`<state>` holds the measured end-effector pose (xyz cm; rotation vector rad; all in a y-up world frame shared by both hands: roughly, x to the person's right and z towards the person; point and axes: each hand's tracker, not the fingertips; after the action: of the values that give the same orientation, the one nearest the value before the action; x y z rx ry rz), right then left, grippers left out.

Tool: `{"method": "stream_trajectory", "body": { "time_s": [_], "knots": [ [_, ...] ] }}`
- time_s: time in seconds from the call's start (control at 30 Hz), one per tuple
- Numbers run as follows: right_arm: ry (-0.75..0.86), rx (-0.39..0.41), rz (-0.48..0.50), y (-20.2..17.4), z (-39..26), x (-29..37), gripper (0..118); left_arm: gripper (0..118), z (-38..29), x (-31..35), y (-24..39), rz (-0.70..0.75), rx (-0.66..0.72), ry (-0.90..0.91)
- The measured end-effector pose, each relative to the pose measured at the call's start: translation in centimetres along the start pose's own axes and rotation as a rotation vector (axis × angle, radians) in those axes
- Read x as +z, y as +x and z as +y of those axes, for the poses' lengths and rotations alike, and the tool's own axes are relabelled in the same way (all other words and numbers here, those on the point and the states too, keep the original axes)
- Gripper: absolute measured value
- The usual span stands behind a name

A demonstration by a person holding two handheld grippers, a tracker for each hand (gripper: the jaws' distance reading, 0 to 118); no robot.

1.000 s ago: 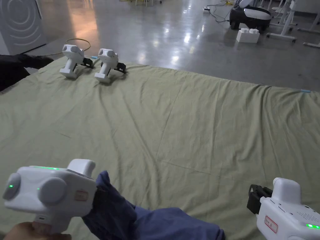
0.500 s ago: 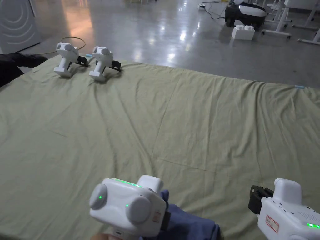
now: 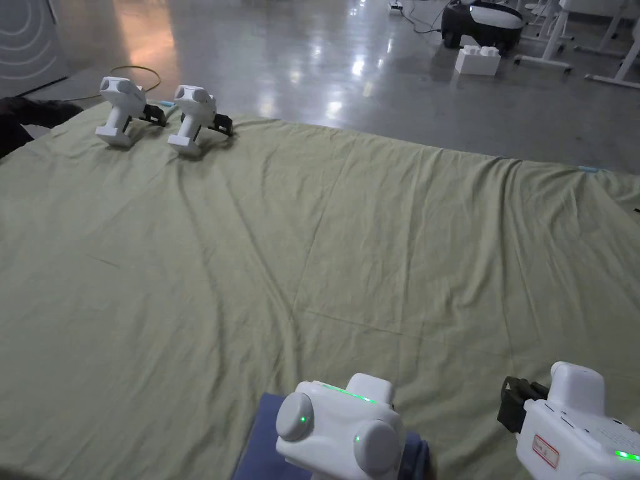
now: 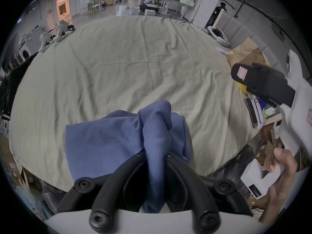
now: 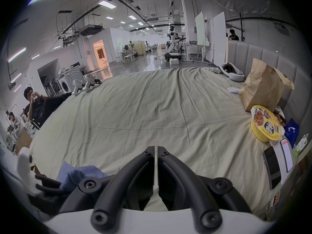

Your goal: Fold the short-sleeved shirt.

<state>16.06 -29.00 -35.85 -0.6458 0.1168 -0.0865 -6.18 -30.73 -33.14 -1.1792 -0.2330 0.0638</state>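
Observation:
The blue shirt (image 4: 108, 141) is bunched up at the near edge of the green sheet (image 3: 325, 250). My left gripper (image 4: 156, 155) is shut on a fold of it, with cloth squeezed up between the two jaws. In the head view the left gripper's white body (image 3: 340, 431) covers most of the shirt (image 3: 259, 444). My right gripper (image 5: 155, 150) is shut with nothing between its jaws and hovers over bare sheet to the right of the shirt (image 5: 76, 171). Its white body (image 3: 578, 431) sits at the lower right of the head view.
Two spare white grippers (image 3: 156, 115) stand at the sheet's far left corner. A brown paper bag (image 5: 263, 89), a yellow noodle bowl (image 5: 265, 124) and phones (image 5: 276, 161) lie along the right edge. A person (image 5: 33, 106) sits beyond the left side.
My left gripper has carried the shirt to the right along the near edge, from the lower left to the lower middle. The right gripper has stayed in place.

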Motion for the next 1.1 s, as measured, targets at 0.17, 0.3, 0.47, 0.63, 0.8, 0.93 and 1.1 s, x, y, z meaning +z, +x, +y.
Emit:
{"method": "stream_trajectory", "body": {
  "time_s": [0.17, 0.3, 0.47, 0.63, 0.8, 0.93, 1.1],
  "knots": [
    [-0.002, 0.002, 0.005, -0.1, -0.1, 0.1, 5, 67, -0.4, -0.8, -1.5, -0.210, 0.088, -0.065],
    [-0.001, 0.001, 0.002, 0.2, -0.1, 0.2, 5, 67, -0.2, 1.4, -3.3, -0.269, 0.097, 0.003],
    [-0.006, -0.009, -0.001, 0.4, -0.2, 0.2, 5, 64, 0.5, 1.9, -6.1, -0.338, 0.247, 0.066],
    [-0.004, -0.009, -0.005, 0.5, -0.4, 0.7, 5, 21, 0.1, -0.9, -6.0, -0.318, 0.254, -0.022],
    [-0.015, -0.012, -0.012, 1.0, -0.8, 0.7, 5, 20, -1.2, -2.8, -4.3, -0.359, 0.212, -0.039],
    [-0.026, -0.028, -0.010, 1.2, -1.1, 0.5, 5, 18, -1.6, -4.8, -3.8, -0.375, 0.198, 0.043],
    [-0.023, -0.024, -0.008, 0.9, -1.1, 0.5, 5, 11, -2.3, -7.2, -3.0, -0.344, 0.191, 0.057]
  ]
}}
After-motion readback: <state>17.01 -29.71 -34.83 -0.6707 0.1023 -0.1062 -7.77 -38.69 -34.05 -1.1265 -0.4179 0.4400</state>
